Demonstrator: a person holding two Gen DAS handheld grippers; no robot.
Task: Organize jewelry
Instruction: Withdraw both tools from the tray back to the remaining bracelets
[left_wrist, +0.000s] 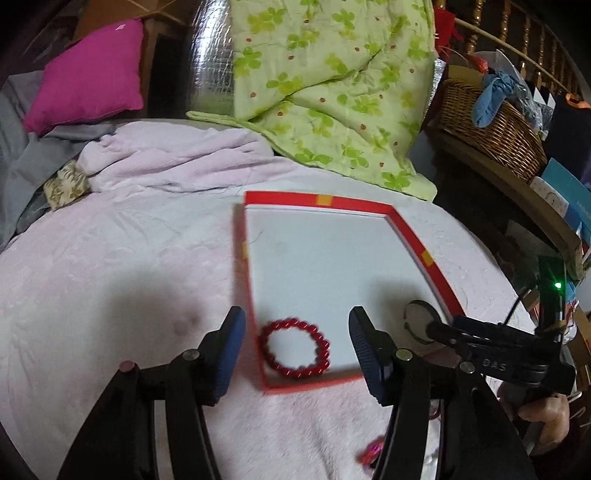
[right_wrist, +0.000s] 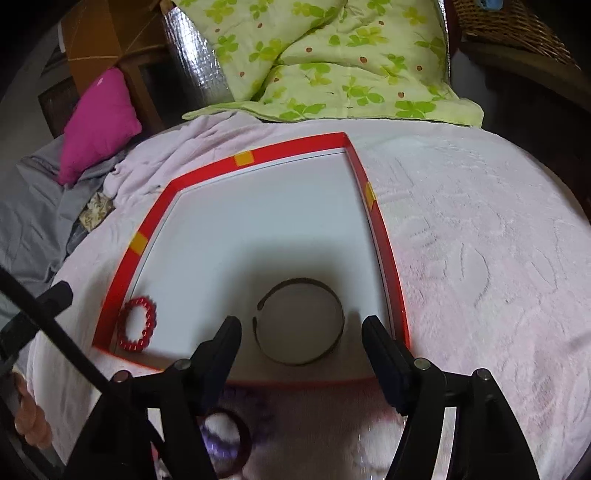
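Observation:
A shallow red-rimmed box (left_wrist: 421, 251) with a white floor lies on the pink blanket; it also shows in the right wrist view (right_wrist: 243, 158). A red bead bracelet (left_wrist: 294, 348) lies in its near left corner, also in the right wrist view (right_wrist: 137, 325). A dark open bangle (right_wrist: 299, 320) lies on the box floor near the front, also in the left wrist view (left_wrist: 421, 320). My left gripper (left_wrist: 297, 325) is open and empty above the bead bracelet. My right gripper (right_wrist: 301, 332) is open and empty above the bangle. Another dark ring (right_wrist: 225, 443) lies on the blanket below the right gripper.
A green floral quilt (left_wrist: 332, 81) and a magenta pillow (left_wrist: 88, 74) lie behind the box. A wicker basket (left_wrist: 491, 125) stands on a shelf at the right. A small pink item (left_wrist: 369, 452) lies on the blanket by the left gripper.

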